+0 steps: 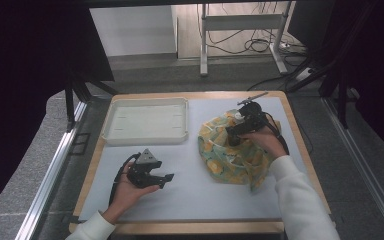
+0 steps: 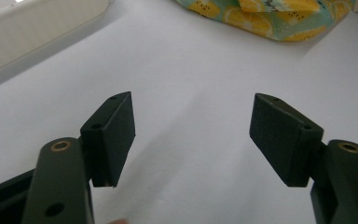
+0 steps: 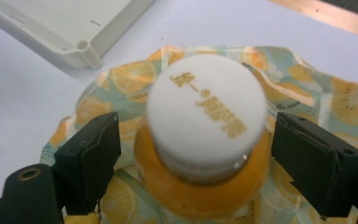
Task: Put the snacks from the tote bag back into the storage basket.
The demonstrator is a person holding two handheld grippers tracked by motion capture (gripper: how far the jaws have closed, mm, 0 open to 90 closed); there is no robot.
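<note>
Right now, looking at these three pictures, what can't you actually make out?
- Bottle: in the right gripper view its body below the white cap is cut off by the bottom edge; in the high view the right gripper and hand cover it.
- Cap lettering: blurred, unreadable.
- Lemon-print cloth: folds hide whatever lies beneath.
- Tray: cut off by the left gripper view's top edge.

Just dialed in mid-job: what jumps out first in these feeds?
The lemon-print cloth, bunched at the table's right, catches the eye first. In the right gripper view a white-capped orange bottle stands on it between the open jaws of the right gripper, gaps showing on both sides. The left gripper sits open over bare white mat, with the cream tray behind it.
</note>
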